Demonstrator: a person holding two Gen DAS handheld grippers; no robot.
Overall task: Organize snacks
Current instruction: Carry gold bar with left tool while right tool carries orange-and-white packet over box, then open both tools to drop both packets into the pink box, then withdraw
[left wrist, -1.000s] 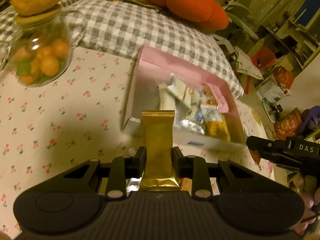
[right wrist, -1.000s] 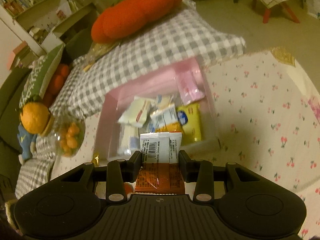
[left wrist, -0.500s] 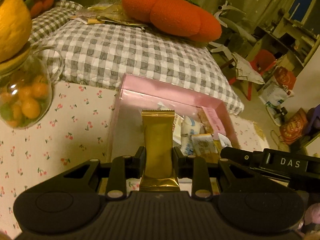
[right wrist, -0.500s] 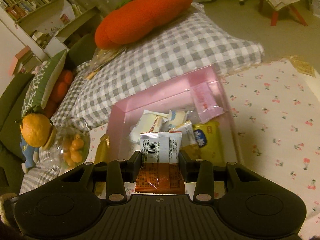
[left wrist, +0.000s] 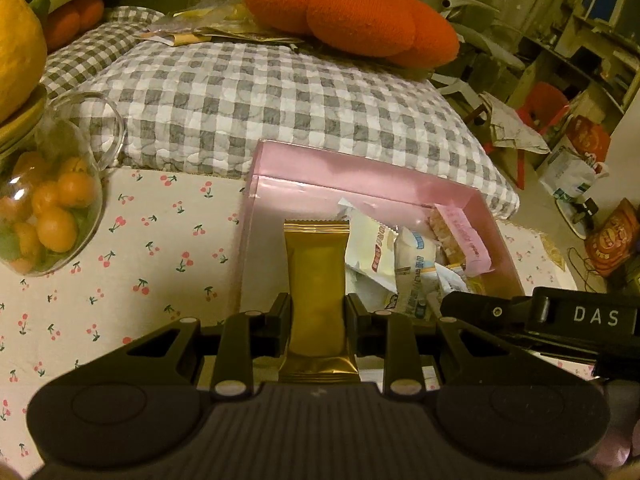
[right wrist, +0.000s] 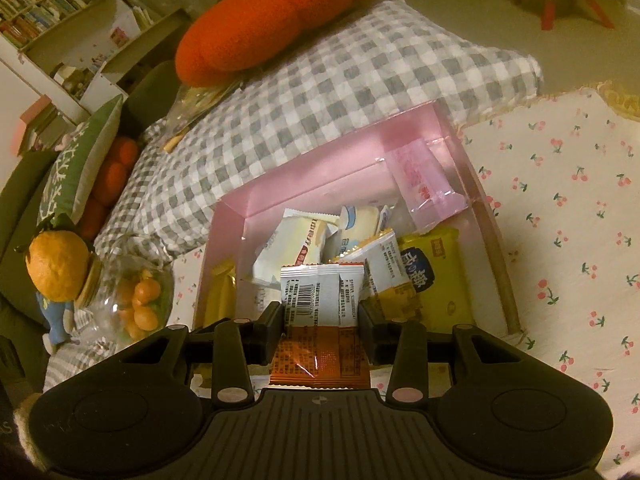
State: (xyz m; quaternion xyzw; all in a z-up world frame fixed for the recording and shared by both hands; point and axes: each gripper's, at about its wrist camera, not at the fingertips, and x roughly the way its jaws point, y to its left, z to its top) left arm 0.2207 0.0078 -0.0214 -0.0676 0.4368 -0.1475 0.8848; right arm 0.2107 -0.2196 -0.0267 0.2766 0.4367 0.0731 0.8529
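Left wrist view: a gold snack packet is clamped upright between the jaws of the left claw, its crimped top edge standing in front of the near left part of a pink box. The box rests on a counter covered by a cherry-print cloth, and several white, blue-printed and pink wrappers are seen piled in its right half. The black body of the right claw is seen at the right edge, near the box's near right corner. A glass jar filled with small orange fruits stands on the cloth well to the left of the box. Beyond the box a grey checked cushion is laid, with an orange plush cushion on its far side. In the right wrist view, the right claw is closed on an orange-and-white snack packet, barcode side up, which is held over the near edge of the pink box. A yellow packet lies inside at the right, touching the pile of white wrappers.
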